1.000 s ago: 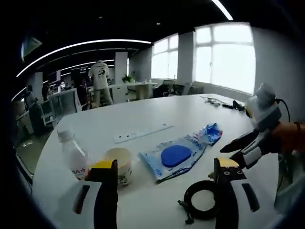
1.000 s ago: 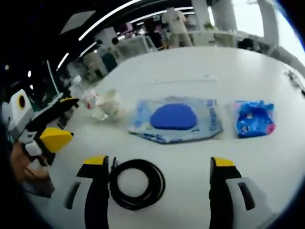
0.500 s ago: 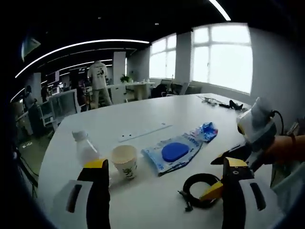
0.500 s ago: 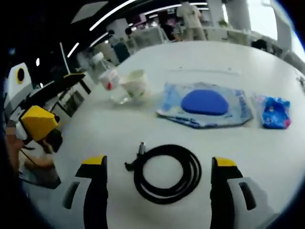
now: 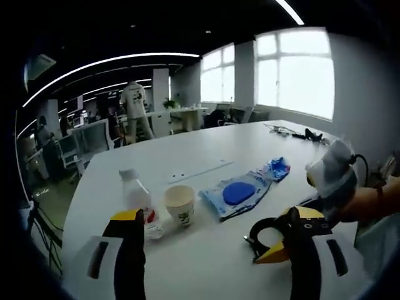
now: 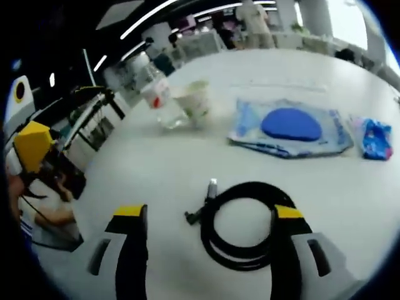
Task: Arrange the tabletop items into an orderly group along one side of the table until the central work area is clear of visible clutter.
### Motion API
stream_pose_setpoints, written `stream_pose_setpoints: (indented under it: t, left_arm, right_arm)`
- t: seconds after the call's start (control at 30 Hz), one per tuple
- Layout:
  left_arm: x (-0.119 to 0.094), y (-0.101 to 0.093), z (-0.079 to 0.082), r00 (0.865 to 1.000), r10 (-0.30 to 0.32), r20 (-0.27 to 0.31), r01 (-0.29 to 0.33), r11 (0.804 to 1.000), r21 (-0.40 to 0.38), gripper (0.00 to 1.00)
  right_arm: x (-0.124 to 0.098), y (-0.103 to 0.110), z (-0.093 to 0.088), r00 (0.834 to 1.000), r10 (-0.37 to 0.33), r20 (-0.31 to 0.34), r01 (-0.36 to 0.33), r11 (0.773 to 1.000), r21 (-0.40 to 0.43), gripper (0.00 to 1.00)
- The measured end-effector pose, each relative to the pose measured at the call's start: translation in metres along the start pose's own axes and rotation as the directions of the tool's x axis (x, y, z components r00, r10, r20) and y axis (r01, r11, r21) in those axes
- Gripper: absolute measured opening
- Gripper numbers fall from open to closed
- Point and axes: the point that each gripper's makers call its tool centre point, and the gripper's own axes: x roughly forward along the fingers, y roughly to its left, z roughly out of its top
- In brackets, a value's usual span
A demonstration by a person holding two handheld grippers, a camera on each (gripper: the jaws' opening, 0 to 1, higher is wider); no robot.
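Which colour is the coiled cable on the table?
The cable is black; the right gripper view shows it best.

Left gripper view looks across the white table (image 5: 206,144) toward windows; right gripper view looks close down; both share the coiled black cable (image 6: 245,225)

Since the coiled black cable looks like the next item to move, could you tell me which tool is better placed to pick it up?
Probably the right tool: its open jaws already straddle the coiled black cable, whereas the left tool points toward the white paper cup.
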Motion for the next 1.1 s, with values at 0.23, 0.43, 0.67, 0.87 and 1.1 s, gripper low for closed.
stream_pose_setpoints:
  t: [0.23,0.43,0.67,0.87,1.1]
  left_arm:
    - [-0.013,0.005,-0.009,1.0,0.008,-0.021,-0.008,1.0,0.004,0.95]
    - [-0.024,0.01,-0.012,1.0,0.019,-0.018,-0.019,1.0,-0.003,0.96]
    - [-0.029,0.005,-0.016,0.999,0.0,-0.046,0.002,0.999,0.034,0.95]
    - [-0.03,0.0,-0.022,0.998,-0.021,-0.054,0.022,1.0,0.017,0.93]
    - [-0.032,0.001,-0.022,0.998,-0.046,-0.038,0.043,0.997,-0.064,0.95]
  right_arm:
    - [0.01,-0.004,-0.002,0.998,-0.06,-0.004,0.06,0.996,0.059,0.56]
    - [0.02,-0.006,0.0,0.996,-0.088,-0.013,0.088,0.994,0.067,0.41]
    - [0.028,-0.008,-0.003,0.993,-0.117,-0.031,0.12,0.989,0.09,0.32]
    - [0.032,-0.008,-0.001,0.989,-0.143,-0.04,0.147,0.982,0.122,0.27]
    - [0.035,-0.016,-0.003,0.976,-0.199,-0.082,0.206,0.975,0.082,0.16]
